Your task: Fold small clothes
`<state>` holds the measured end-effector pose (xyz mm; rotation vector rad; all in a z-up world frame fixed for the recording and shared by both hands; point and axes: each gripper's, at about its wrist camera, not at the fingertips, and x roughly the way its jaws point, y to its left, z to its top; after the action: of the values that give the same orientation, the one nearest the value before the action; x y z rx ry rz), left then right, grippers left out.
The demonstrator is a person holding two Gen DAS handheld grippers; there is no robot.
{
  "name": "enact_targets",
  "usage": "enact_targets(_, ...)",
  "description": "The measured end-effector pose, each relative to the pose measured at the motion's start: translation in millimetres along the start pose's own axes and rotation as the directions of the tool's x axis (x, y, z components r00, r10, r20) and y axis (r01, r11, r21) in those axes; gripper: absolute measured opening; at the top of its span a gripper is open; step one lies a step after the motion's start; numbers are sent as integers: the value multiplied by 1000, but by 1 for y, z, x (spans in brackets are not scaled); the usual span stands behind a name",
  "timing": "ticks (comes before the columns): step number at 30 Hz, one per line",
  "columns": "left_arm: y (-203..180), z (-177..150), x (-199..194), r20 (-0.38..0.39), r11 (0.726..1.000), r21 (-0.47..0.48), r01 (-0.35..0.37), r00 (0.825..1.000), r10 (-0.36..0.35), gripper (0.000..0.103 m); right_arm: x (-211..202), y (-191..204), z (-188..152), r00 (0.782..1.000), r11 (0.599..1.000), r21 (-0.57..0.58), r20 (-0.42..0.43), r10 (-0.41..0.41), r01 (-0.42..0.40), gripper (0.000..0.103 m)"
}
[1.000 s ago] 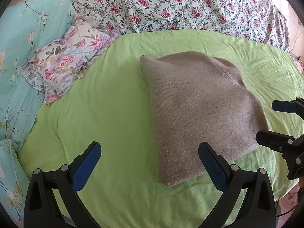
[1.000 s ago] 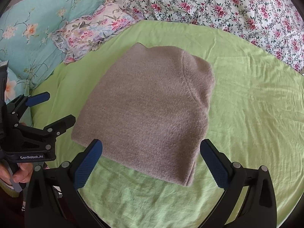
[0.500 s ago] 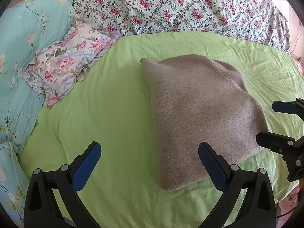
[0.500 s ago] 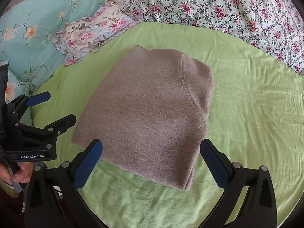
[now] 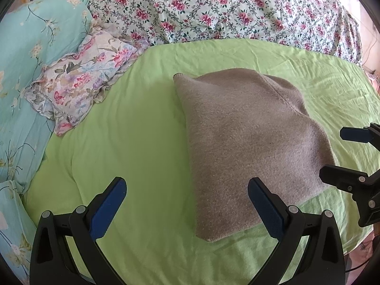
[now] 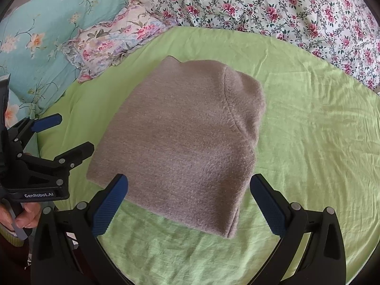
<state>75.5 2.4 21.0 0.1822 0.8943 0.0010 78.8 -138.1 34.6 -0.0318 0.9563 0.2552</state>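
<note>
A grey-brown knit garment [image 5: 247, 140] lies folded into a compact block on the green sheet [image 5: 133, 147]; it also shows in the right wrist view [image 6: 182, 142]. My left gripper [image 5: 187, 204] is open and empty, held just short of the garment's near left corner. My right gripper [image 6: 188, 201] is open and empty, held over the garment's near edge. The right gripper shows at the right edge of the left wrist view [image 5: 337, 156]. The left gripper shows at the left of the right wrist view [image 6: 68, 135].
A small floral pillow [image 5: 80, 80] lies at the sheet's far left, beside a teal floral quilt [image 5: 26, 54]. A white rose-print cover [image 5: 228, 9] runs along the far side. The sheet's near edge drops off at the lower right.
Both grippers have drawn back and up slightly from the garment. The garment lies still and both grippers stay open.
</note>
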Motion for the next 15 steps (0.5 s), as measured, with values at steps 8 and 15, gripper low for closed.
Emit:
enact_targets(8, 0, 3, 2, -4, 1000, 6, -3, 1000, 3, 102, 1, -3, 0, 1000, 1000, -1, -1, -1, 1, 103)
enact_targets(15, 3, 8, 8, -13, 1000, 1, 14, 1000, -14, 102, 6, -12, 5, 1000, 1000, 7, -11, -10, 10, 103)
